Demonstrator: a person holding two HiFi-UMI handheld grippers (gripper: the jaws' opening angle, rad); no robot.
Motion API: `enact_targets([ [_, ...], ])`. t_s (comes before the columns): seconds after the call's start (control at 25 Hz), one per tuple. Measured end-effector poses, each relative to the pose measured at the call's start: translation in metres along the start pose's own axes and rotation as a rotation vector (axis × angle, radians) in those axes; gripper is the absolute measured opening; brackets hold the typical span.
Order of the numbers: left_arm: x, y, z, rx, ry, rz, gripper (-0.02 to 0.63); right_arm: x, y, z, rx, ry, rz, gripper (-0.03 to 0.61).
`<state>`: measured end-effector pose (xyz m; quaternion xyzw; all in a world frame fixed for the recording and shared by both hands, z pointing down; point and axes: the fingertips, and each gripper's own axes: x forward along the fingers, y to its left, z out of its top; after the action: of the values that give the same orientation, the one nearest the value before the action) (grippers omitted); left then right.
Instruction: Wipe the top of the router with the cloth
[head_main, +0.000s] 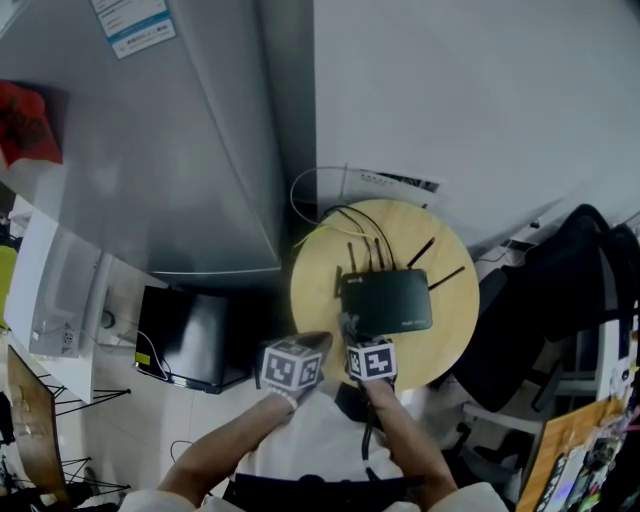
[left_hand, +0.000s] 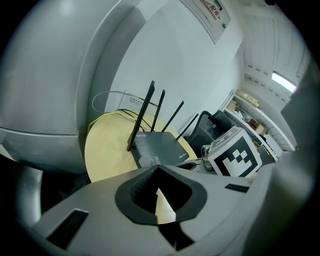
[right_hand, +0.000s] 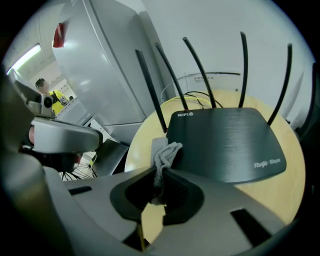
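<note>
The router (head_main: 388, 300) sat on a round wooden table (head_main: 318, 285), towards its right side, with its antennas (right_hand: 242, 70) standing up along the far edge. The right gripper (right_hand: 161, 172) had its jaws closed on a crumpled grey cloth (right_hand: 167, 152). The bunched end of the cloth stuck out past the tips and rested against the near left corner of the router's top. Only the right gripper view made that grip plain; in the head view the cloth was just a small pale patch at the router's edge. The left gripper (left_hand: 156, 169) hung over the near edge of the table, just left of the router, its jaws together at the tips with nothing between them, as the left gripper view showed. The head view alone took in the surroundings: a tall grey cabinet (head_main: 180, 150) behind and to the left of the table, a black box (head_main: 185, 340) on the floor below it, and a dark bag (head_main: 560, 290) to the right. The right gripper view alone showed the pale lettering on the router's lid.
</note>
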<state>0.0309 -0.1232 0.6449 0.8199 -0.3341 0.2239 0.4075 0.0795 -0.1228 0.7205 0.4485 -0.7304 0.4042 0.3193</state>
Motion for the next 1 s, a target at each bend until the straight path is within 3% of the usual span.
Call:
enact_targets([
  [0.32,0.003,-0.011,0.003,0.029,0.007,-0.025,-0.002,-0.032,-0.011,0.017,0.073,-0.093,0.009,0.036],
  [0.64,0.034,-0.057,0.016,0.097,0.029,-0.112,-0.003,-0.084,-0.097,0.014,0.148,-0.151,-0.108,0.035],
  [1.0,0.086,-0.112,0.034,0.163,0.052,-0.192,-0.002,-0.125,-0.195,0.0,0.169,-0.138,-0.242,0.035],
])
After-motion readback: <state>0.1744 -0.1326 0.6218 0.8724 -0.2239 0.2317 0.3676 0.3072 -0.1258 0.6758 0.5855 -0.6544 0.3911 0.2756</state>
